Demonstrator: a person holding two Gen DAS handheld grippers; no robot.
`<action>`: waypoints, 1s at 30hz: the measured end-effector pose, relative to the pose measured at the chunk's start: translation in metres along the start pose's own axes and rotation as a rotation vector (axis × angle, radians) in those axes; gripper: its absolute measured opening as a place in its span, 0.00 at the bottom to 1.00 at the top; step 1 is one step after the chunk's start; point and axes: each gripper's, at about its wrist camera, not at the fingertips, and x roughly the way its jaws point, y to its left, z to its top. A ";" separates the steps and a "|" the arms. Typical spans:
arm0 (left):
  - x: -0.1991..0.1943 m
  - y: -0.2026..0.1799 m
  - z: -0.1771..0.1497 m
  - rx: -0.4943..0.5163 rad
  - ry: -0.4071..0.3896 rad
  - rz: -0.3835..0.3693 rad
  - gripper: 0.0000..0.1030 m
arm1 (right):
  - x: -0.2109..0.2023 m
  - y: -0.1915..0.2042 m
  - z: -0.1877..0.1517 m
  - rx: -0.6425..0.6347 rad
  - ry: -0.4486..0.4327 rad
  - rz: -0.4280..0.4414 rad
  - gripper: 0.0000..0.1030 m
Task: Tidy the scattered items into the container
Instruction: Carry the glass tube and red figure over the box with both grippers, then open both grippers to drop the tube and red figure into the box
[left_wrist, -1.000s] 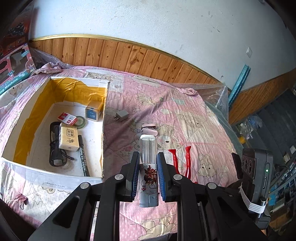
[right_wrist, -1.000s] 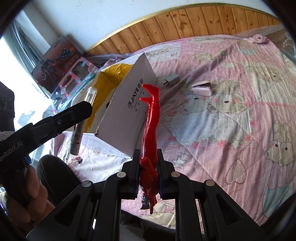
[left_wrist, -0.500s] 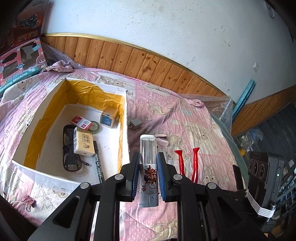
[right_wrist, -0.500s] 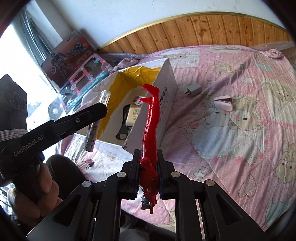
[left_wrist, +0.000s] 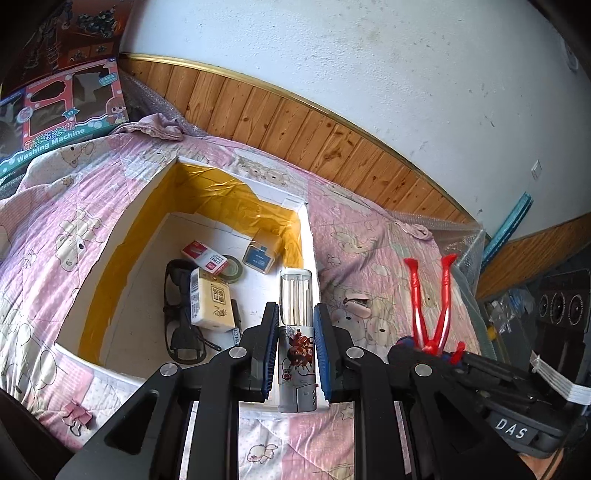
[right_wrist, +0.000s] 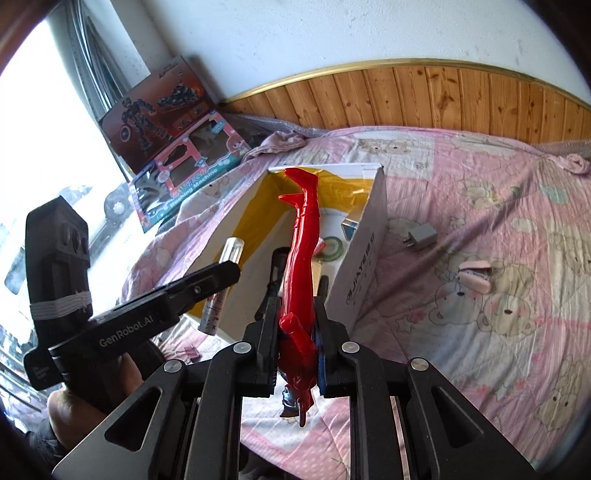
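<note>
Box (left_wrist: 122, 236): white card walls, glossy yellow lining, rectangular.

quilt (left_wrist: 369, 258): soft pink printed cloth, matt, creased and stitched in squares
box (left_wrist: 110, 236): white card walls, smooth and matt; glossy yellow tape, wrinkled, lining the inside
red toy legs (right_wrist: 301, 251): hard plastic, very glossy, smooth
tube (left_wrist: 297, 314): clear glossy plastic at its upper part, printed label below
left gripper (left_wrist: 295, 345): matt black plastic arms, blue ribbed pads, bright metal screw heads
right gripper (right_wrist: 295, 347): same matt black plastic with metal screws
wall panelling (left_wrist: 295, 125): varnished knotty wood beyond the box, with a shiny brass-coloured strip on top
wall (left_wrist: 369, 55): rough painted plaster, matt, scuffed
charger (right_wrist: 419, 236): grey matt plastic, beside the box
</note>
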 end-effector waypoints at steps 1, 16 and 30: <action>0.002 0.003 0.002 -0.009 0.002 0.001 0.19 | 0.002 0.002 0.006 -0.007 0.000 0.001 0.16; 0.060 0.011 0.008 -0.065 0.080 -0.013 0.19 | 0.071 0.032 0.098 -0.183 0.053 -0.043 0.16; 0.088 0.034 0.007 -0.144 0.143 -0.041 0.19 | 0.183 0.031 0.140 -0.326 0.211 -0.093 0.18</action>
